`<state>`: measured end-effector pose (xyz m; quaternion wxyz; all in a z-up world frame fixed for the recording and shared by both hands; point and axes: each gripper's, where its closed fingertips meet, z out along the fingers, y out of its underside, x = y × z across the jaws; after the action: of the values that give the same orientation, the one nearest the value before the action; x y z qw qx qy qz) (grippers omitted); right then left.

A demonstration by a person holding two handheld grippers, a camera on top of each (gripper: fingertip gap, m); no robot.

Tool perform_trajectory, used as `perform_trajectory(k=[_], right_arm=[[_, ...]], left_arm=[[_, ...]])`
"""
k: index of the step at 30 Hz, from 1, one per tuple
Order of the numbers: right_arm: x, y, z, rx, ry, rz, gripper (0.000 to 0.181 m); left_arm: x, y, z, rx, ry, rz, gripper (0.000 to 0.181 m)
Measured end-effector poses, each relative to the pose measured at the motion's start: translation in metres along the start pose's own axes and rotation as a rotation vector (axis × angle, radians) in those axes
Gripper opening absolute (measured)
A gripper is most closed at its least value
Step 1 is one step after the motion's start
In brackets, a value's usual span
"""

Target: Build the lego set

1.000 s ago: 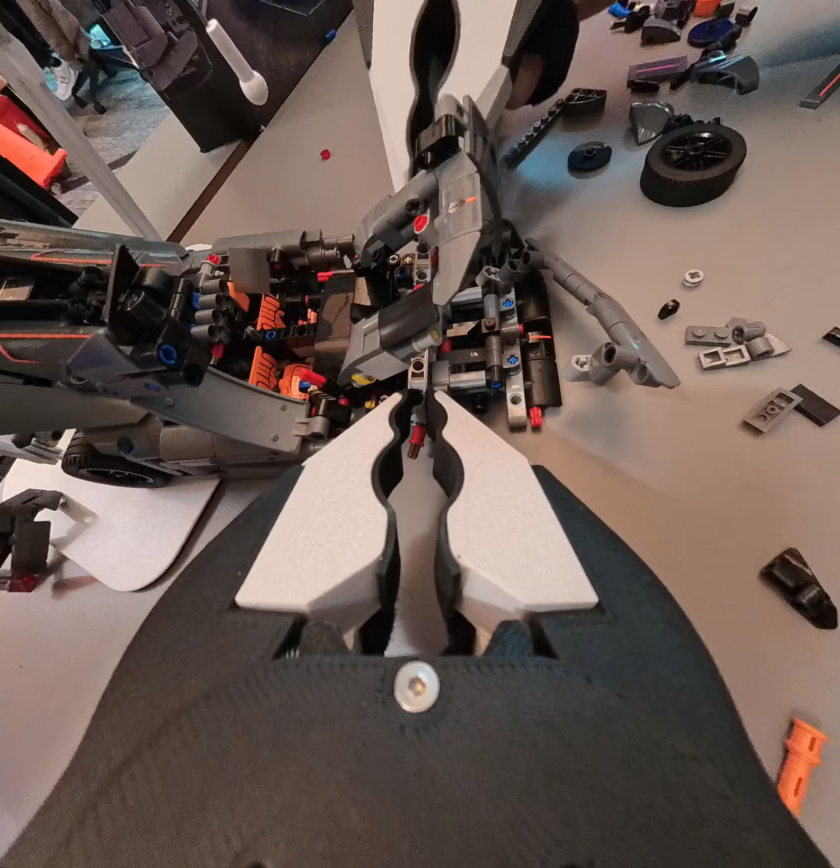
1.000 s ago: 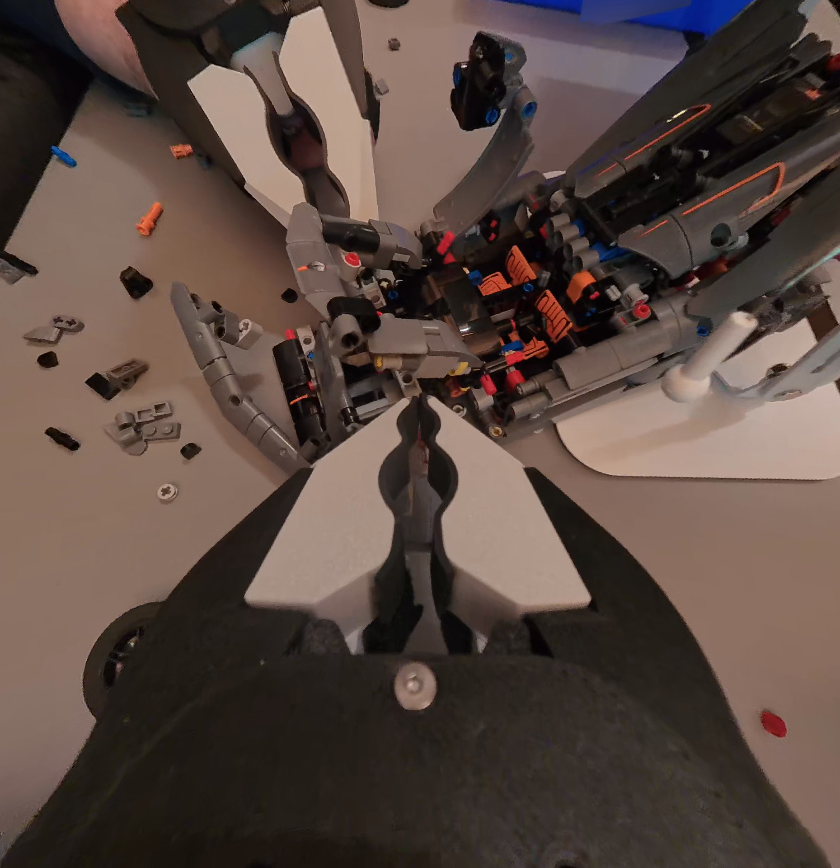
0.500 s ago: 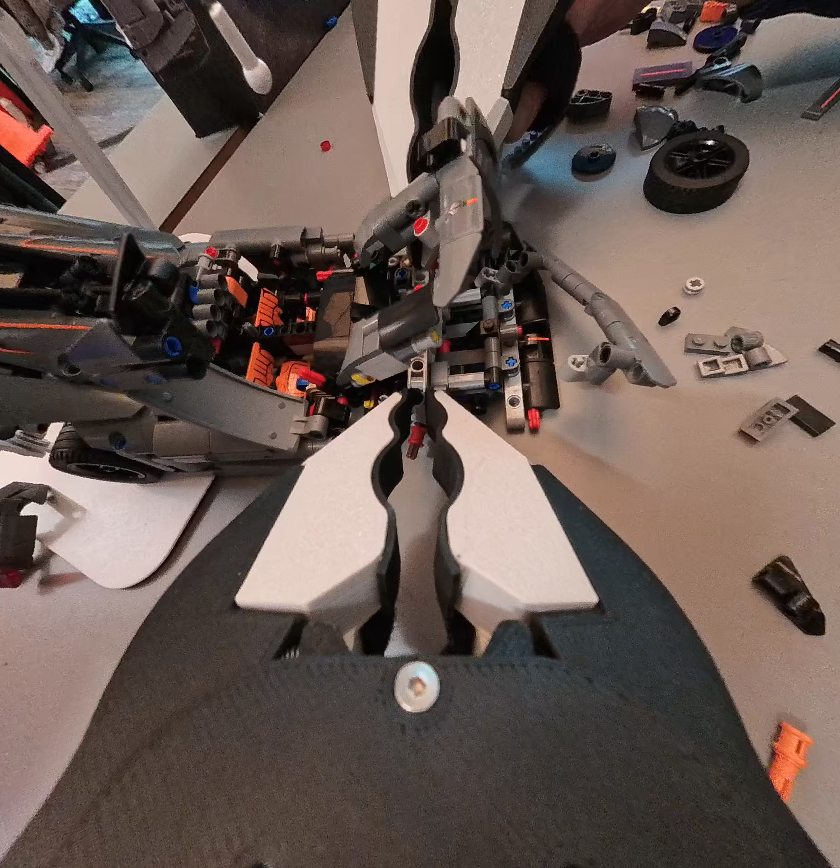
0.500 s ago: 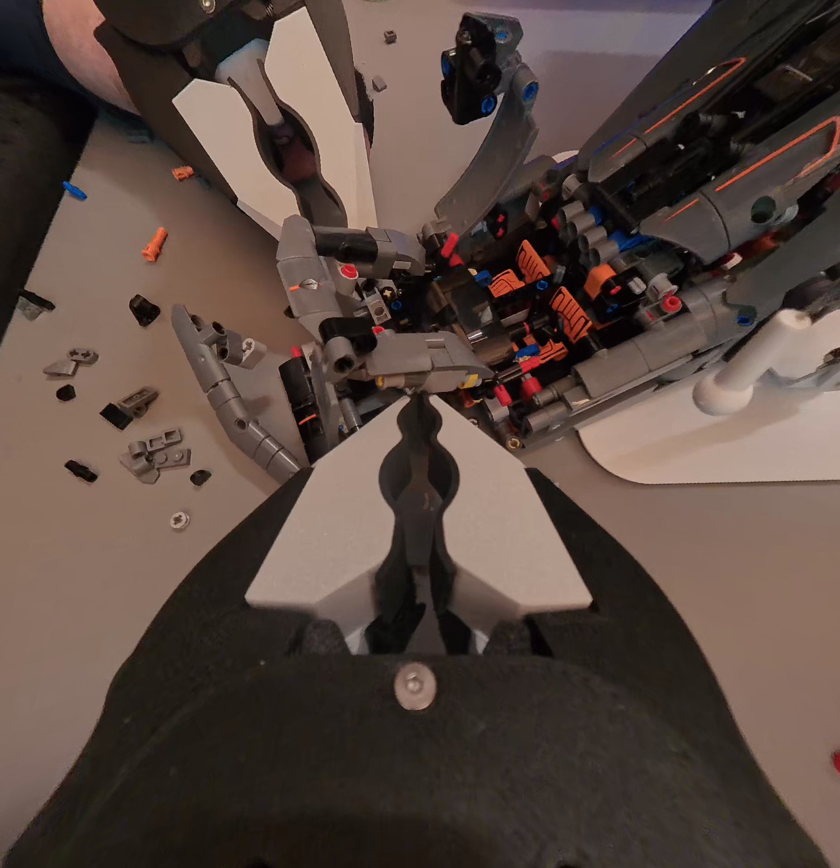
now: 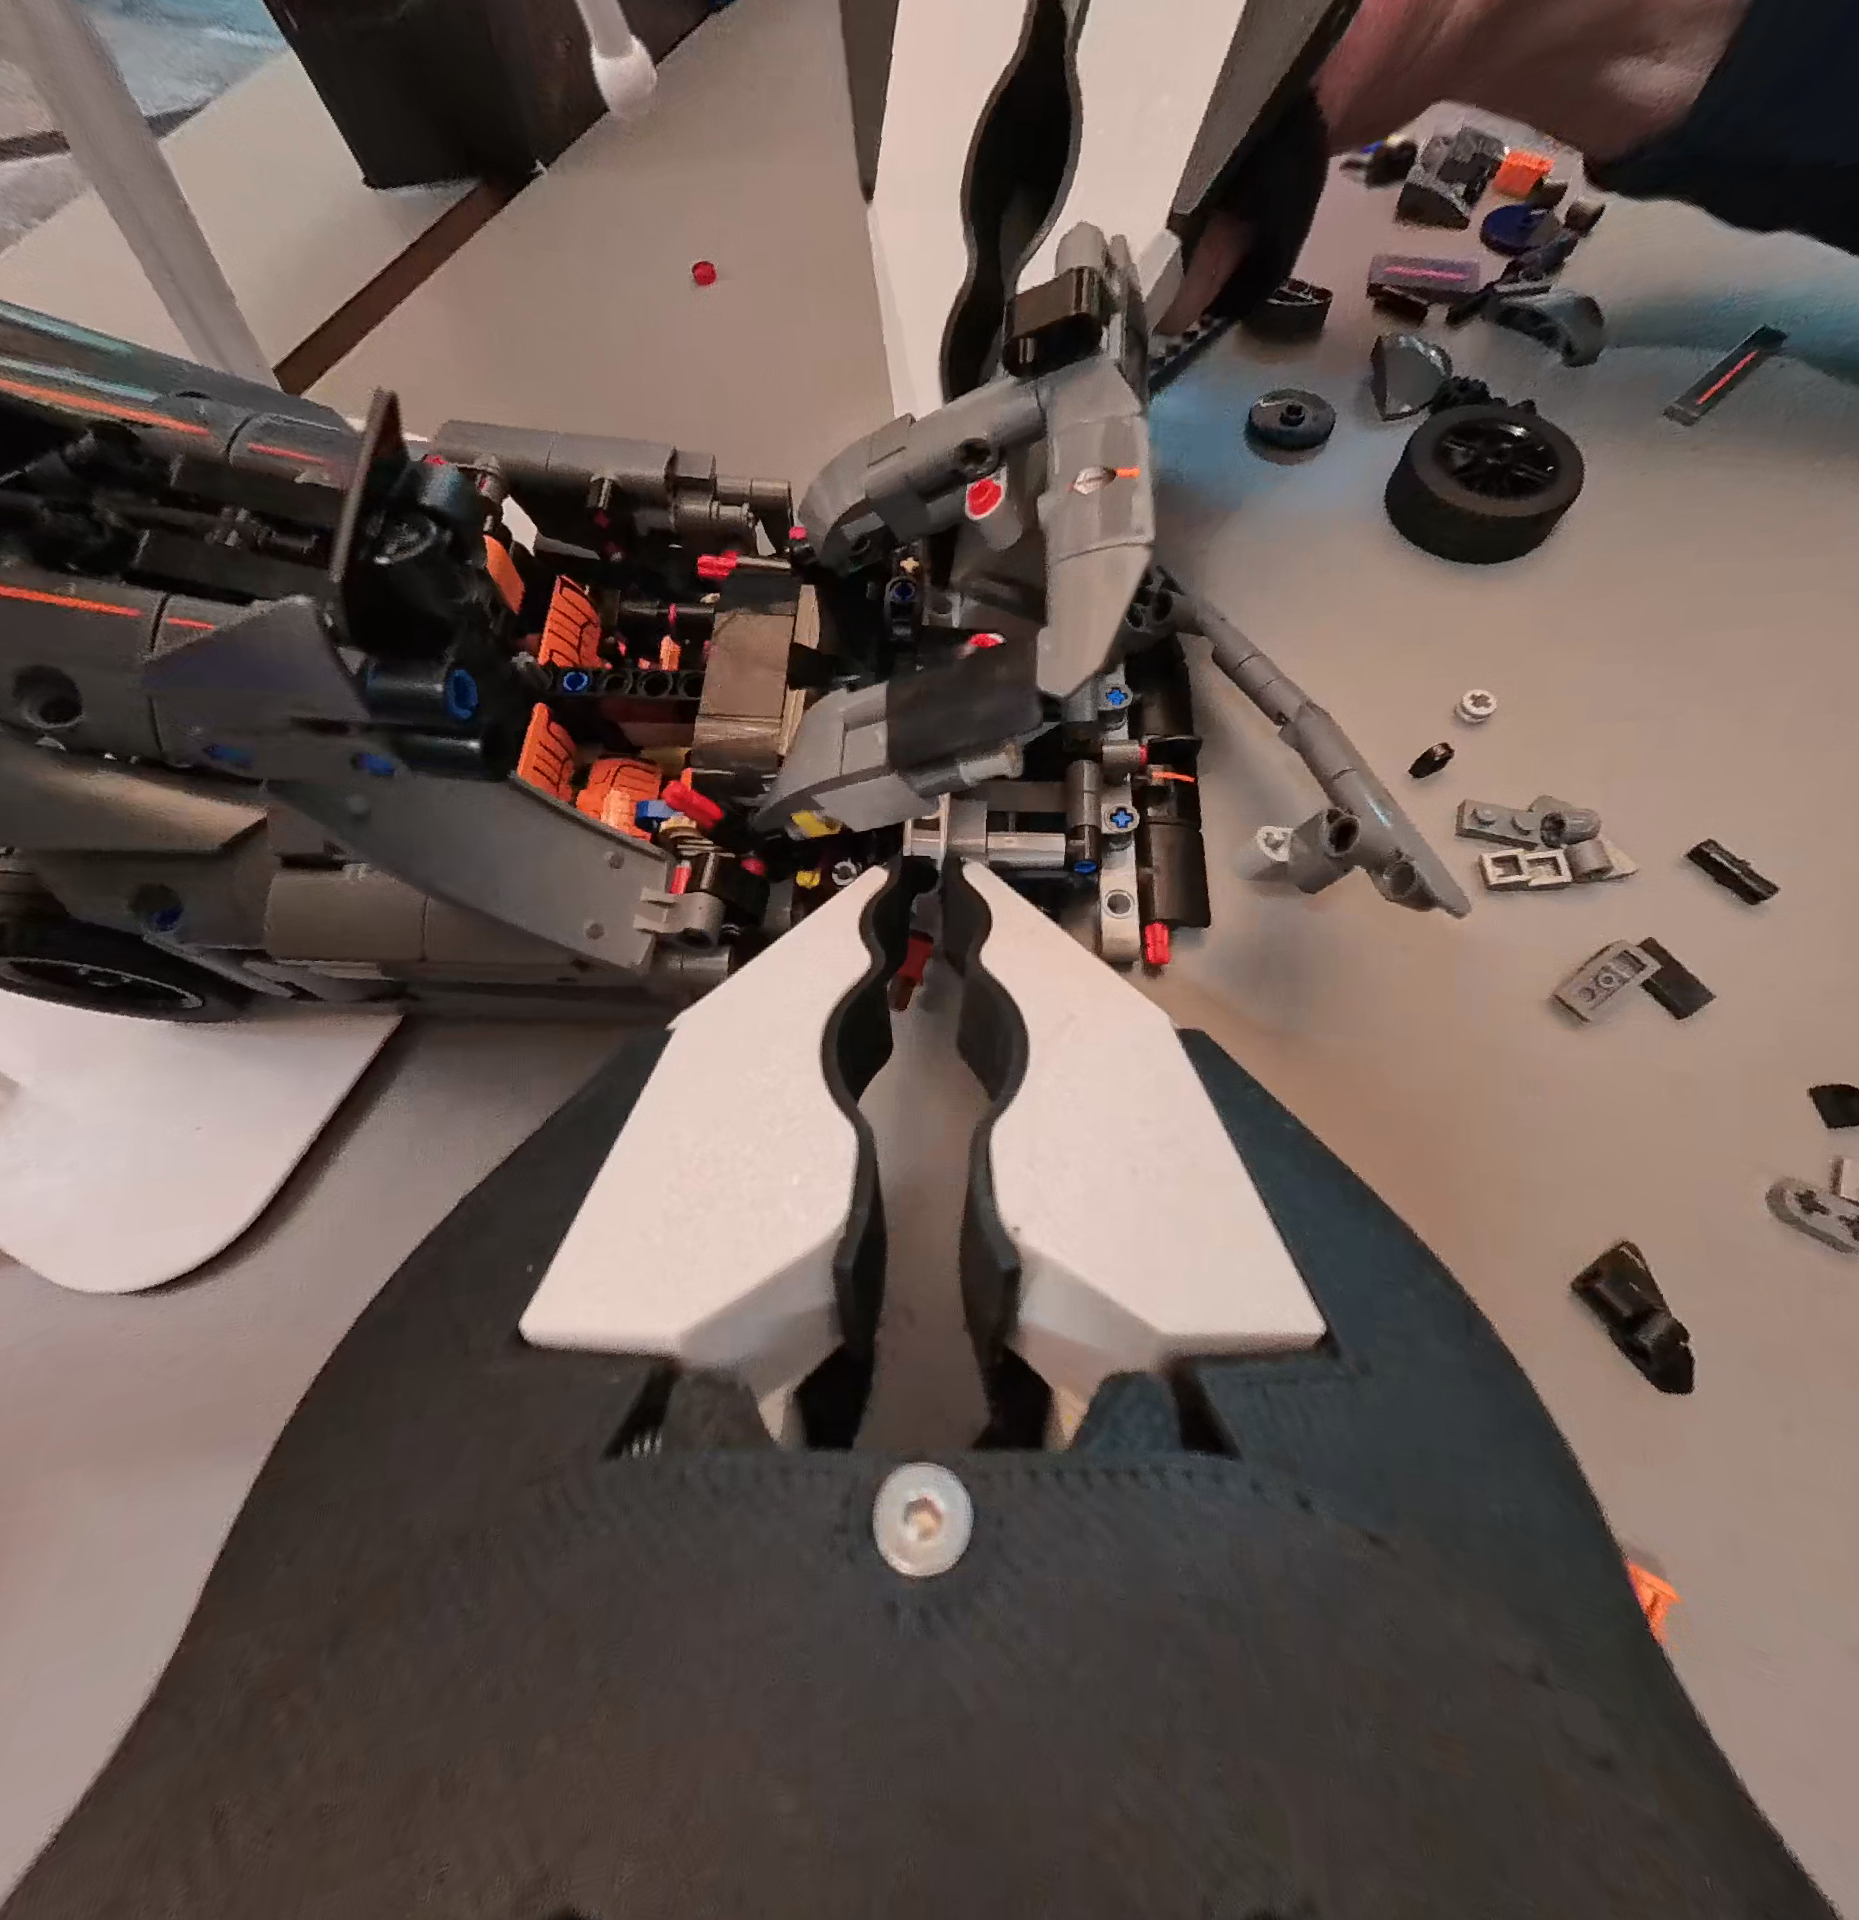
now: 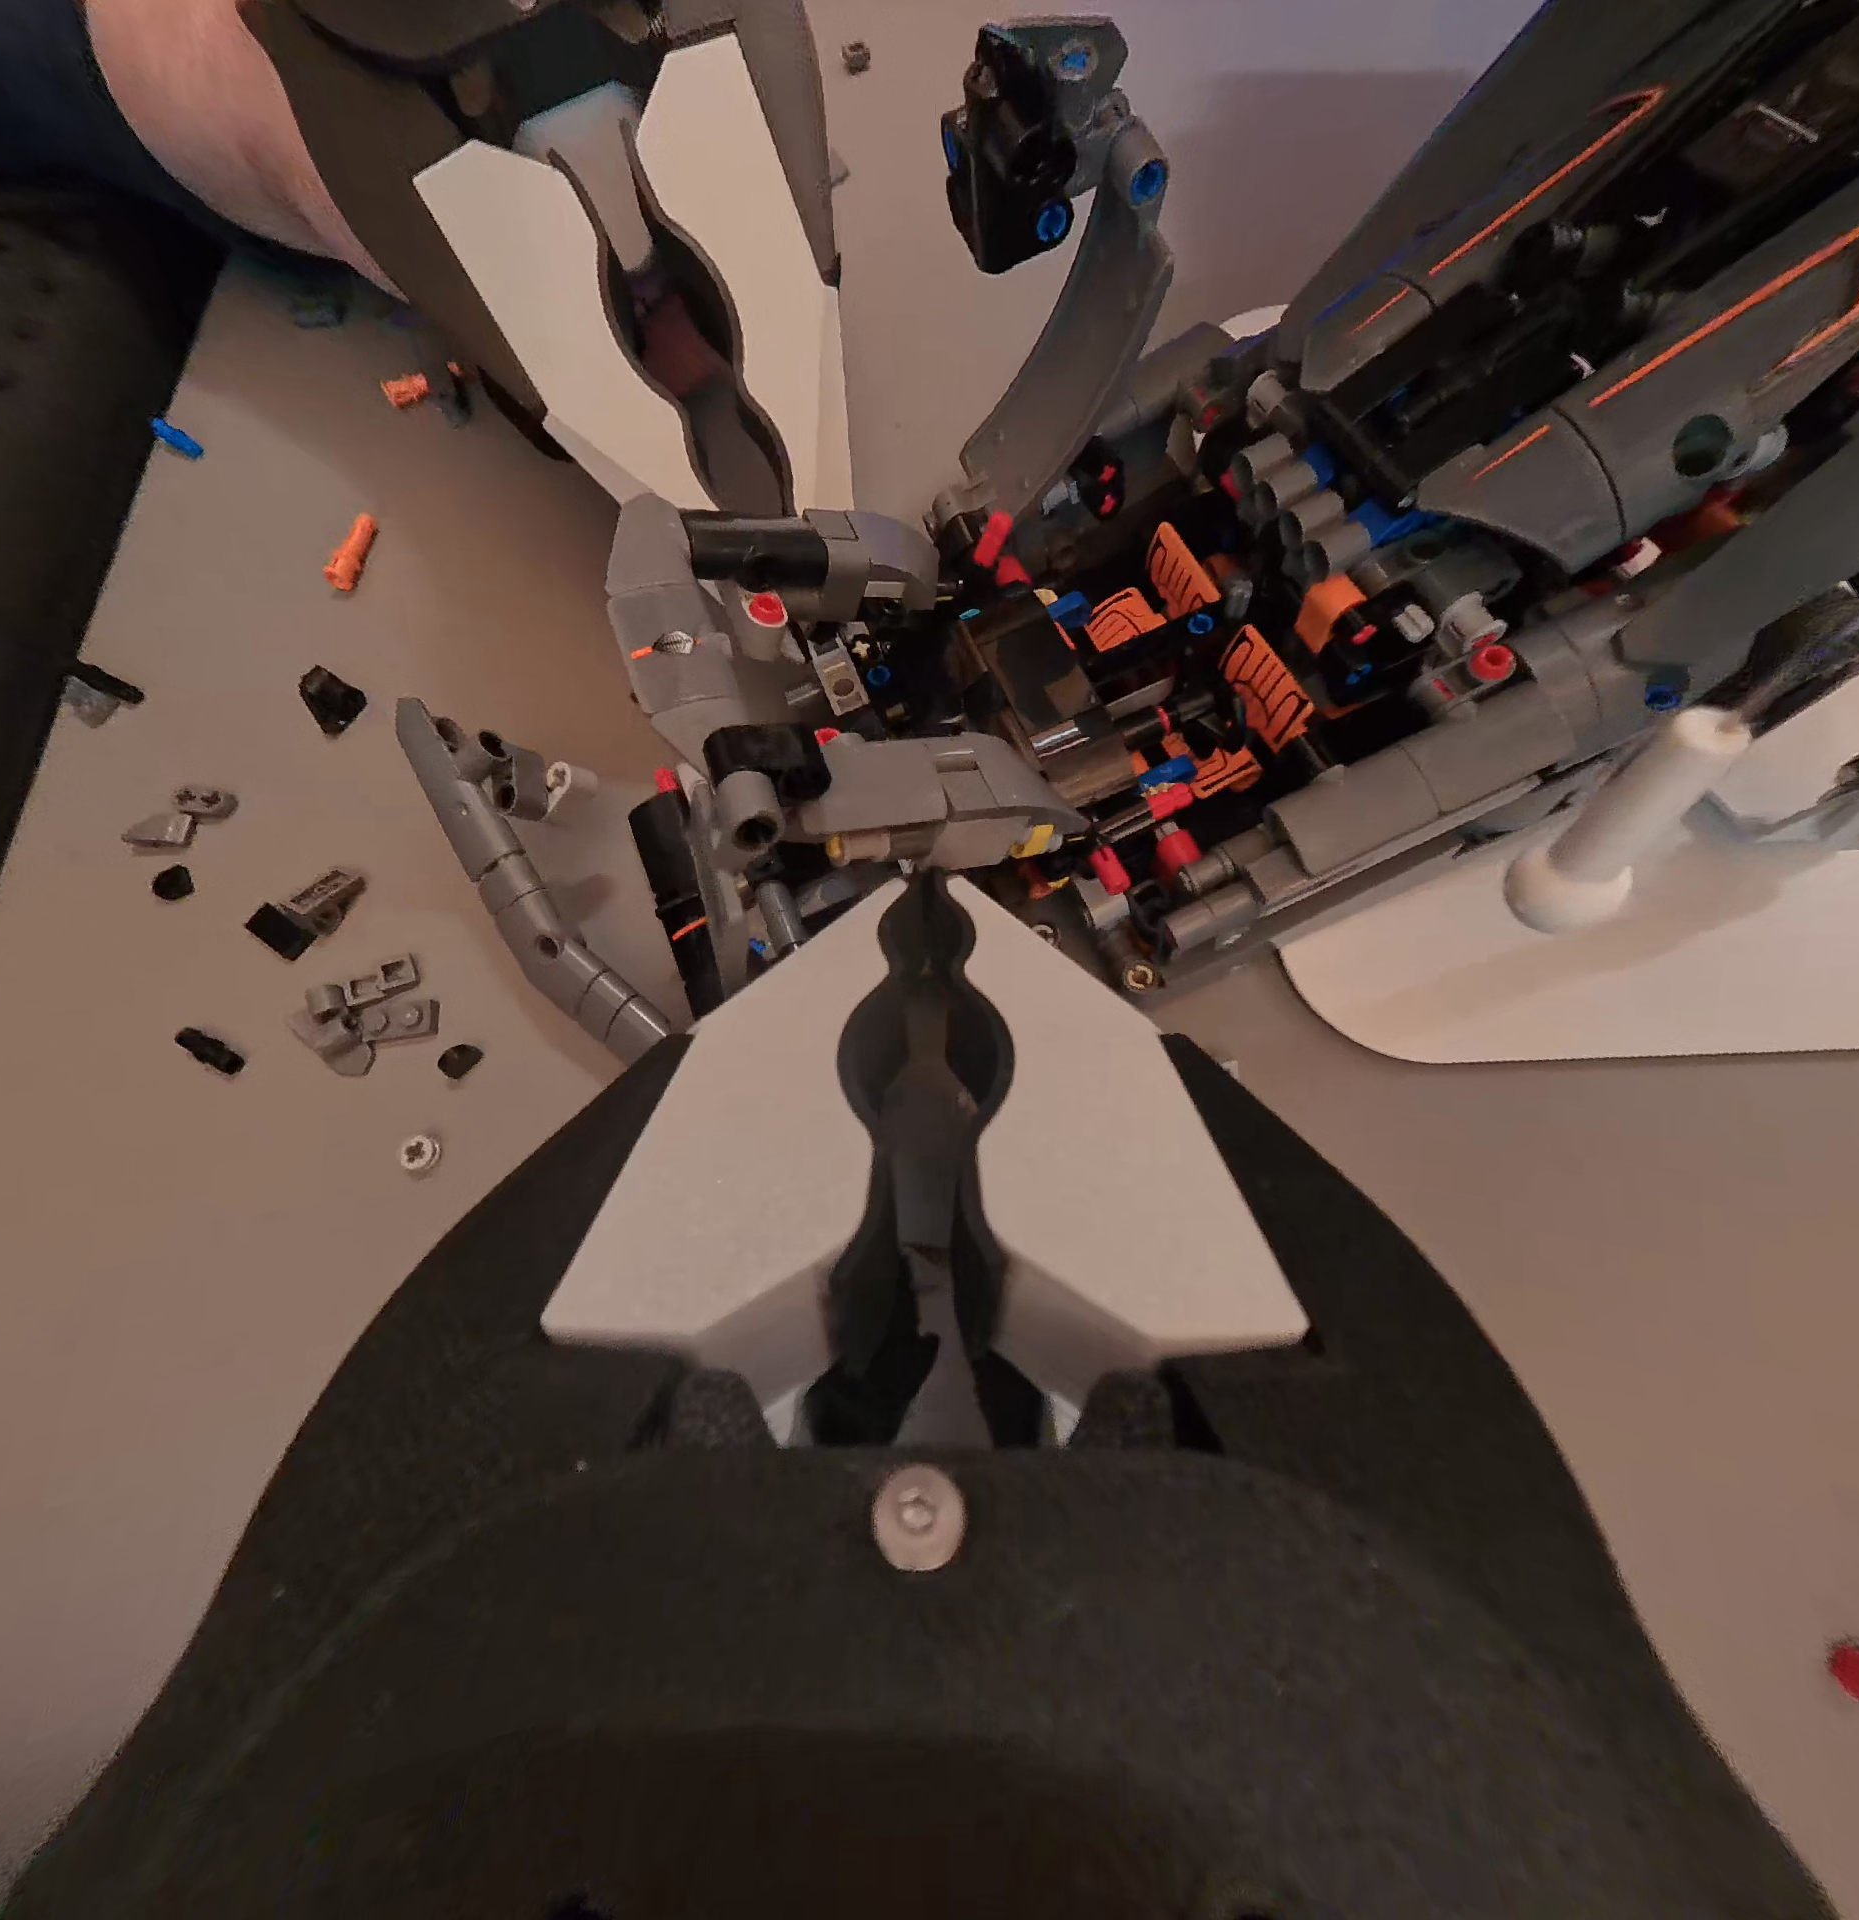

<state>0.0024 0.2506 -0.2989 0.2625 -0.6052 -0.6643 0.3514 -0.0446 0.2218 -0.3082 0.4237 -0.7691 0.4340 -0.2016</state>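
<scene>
A dark grey Lego car with orange seats (image 5: 592, 727) lies across the table; it also shows in the right wrist view (image 6: 1268, 665). Its grey front body assembly (image 5: 1070, 520) (image 6: 676, 634) stands tilted over the nose. My left gripper (image 5: 923, 883) is at the near side of the nose, jaws nearly together on the black front frame, with a red pin (image 5: 909, 961) between them. My right gripper (image 6: 925, 888) is shut at the grey panel's (image 6: 904, 805) edge. It comes from the far side in the left wrist view (image 5: 992, 353), next to a black connector (image 5: 1060, 312).
A loose black wheel (image 5: 1484, 483), a grey curved arm piece (image 5: 1330, 790) (image 6: 509, 873) and several small plates and pins lie beside the nose. The car rests on a white stand plate (image 5: 146, 1143) (image 6: 1631, 966). A raised car door (image 6: 1070, 312) sticks up. A person's forearm (image 5: 1527, 62) is above. Left tips to right tips: about 7 cm. About 8 cm separates my left fingertips from the grey curved arm piece (image 6: 509, 873).
Both grippers stay closed on the car's front. The front assembly and right gripper have shifted slightly right in the left wrist view, and the forearm now shows more.
</scene>
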Motion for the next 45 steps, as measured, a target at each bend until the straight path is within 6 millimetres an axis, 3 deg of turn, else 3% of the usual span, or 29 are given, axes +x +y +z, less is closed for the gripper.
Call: perform_trajectory(k=[11,26,32,45], right_arm=[[0.001,0.001,0.002,-0.002,0.001,0.010,0.000],[0.002,0.002,0.002,-0.025,0.031,0.006,0.000],[0.001,0.001,0.002,-0.017,0.026,0.004,0.000],[0.003,0.001,0.003,-0.009,0.030,0.004,0.000]], left_arm=[[-0.001,0.000,0.000,0.002,0.067,-0.135,0.004],[0.000,-0.003,0.000,0.012,0.084,-0.196,0.005],[-0.001,-0.005,-0.003,0.003,0.050,-0.090,0.003],[0.000,-0.008,-0.007,0.033,0.060,-0.058,0.003]])
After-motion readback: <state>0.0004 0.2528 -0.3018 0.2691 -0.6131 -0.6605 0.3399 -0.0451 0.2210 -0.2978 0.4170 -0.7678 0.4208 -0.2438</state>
